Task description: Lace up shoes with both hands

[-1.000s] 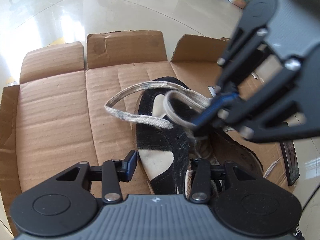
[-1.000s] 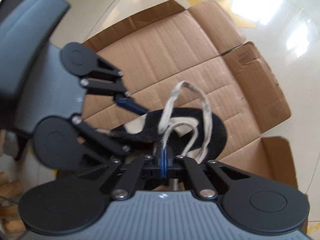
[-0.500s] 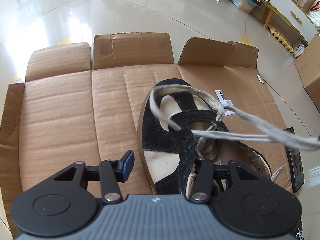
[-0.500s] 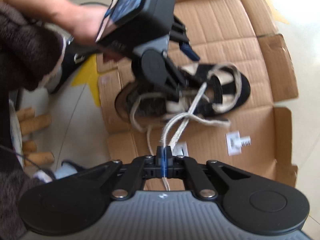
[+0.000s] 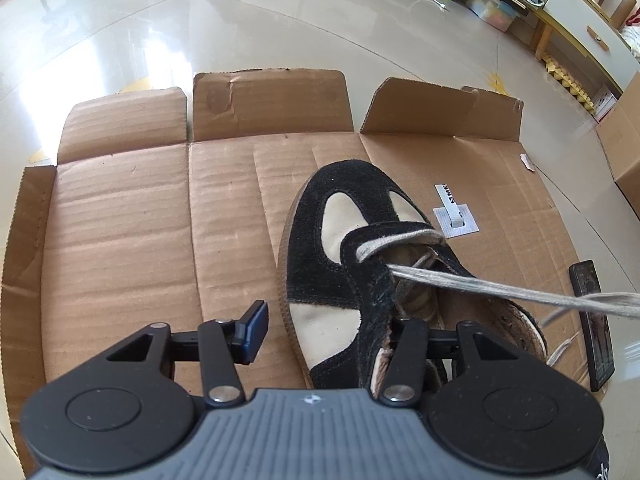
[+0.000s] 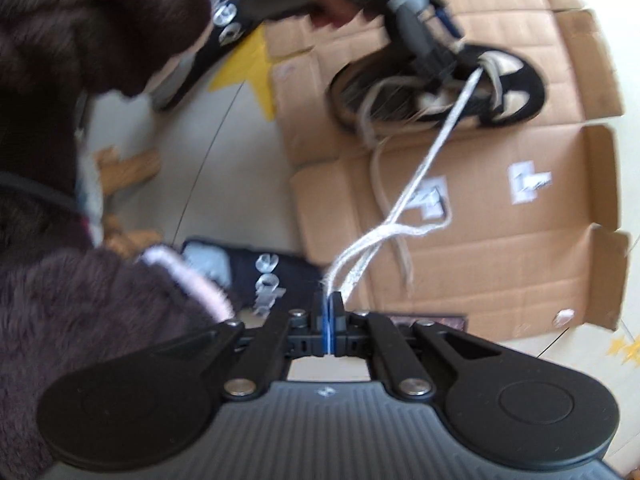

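A black and cream suede shoe [image 5: 352, 256] lies on flattened cardboard [image 5: 120, 240]. My left gripper [image 5: 332, 332] is open and straddles the shoe's side; its left pad [image 5: 254, 330] is beside the shoe and its right finger [image 5: 408, 344] sits in the shoe's opening. A grey lace [image 5: 500, 286] runs taut from an eyelet off to the right. In the right wrist view my right gripper [image 6: 329, 320] is shut on the lace [image 6: 436, 144], pulled well back from the shoe [image 6: 440, 92]. The left gripper [image 6: 420, 36] rests on the shoe there.
A phone [image 5: 592, 320] lies at the cardboard's right edge. White stickers [image 5: 456, 216] sit on the cardboard. Shelves and boxes [image 5: 580, 40] stand at the far right. In the right wrist view, the person's dark fuzzy sleeves [image 6: 80, 120] fill the left side.
My right gripper has pulled far back from the shoe with the lace, drawing the loose loops over the toe tight. My left gripper stays open on the shoe.
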